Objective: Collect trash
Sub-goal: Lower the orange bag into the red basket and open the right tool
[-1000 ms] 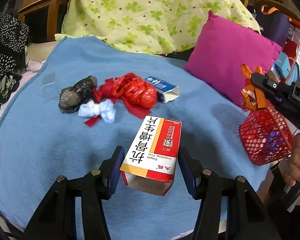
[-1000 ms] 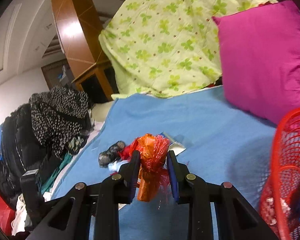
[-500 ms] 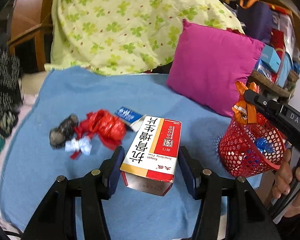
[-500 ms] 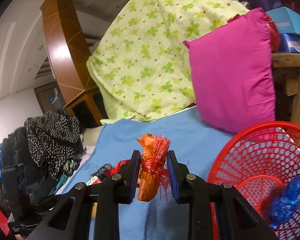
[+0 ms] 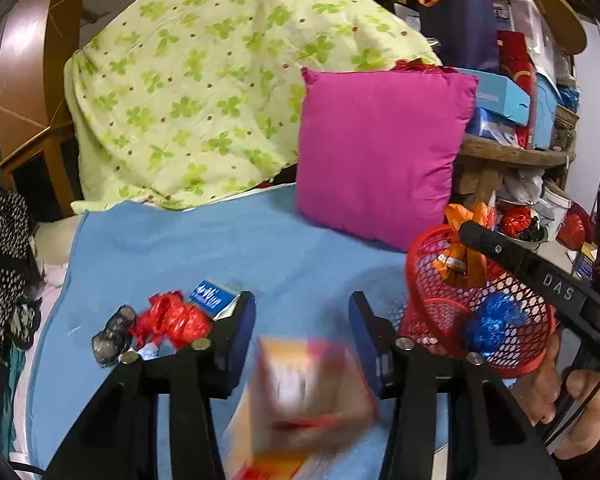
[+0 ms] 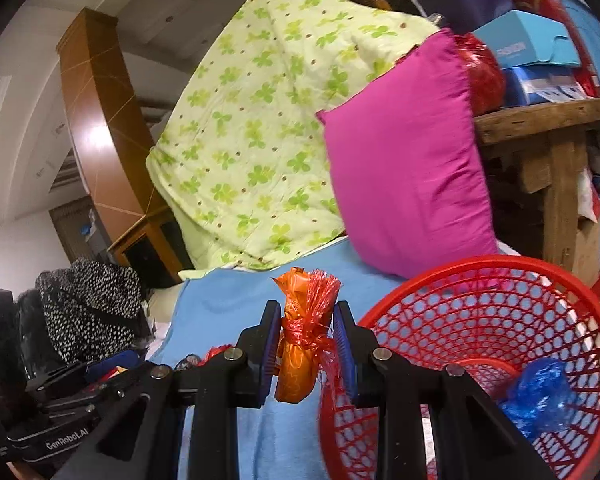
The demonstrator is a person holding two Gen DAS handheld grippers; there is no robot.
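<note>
Wrapper (image 6: 304,336) between right gripper (image 6: 306,354) pads

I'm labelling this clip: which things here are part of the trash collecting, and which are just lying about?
Job: red basket, orange bundle, blue wad, blurred carton, red bag, dark wad, small blue box.
Lying about: pink pillow, clover quilt, spotted clothes.

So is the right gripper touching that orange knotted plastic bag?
Touching. In the right wrist view the right gripper presses both blue pads against the orange knotted plastic bag, no gap.
</note>
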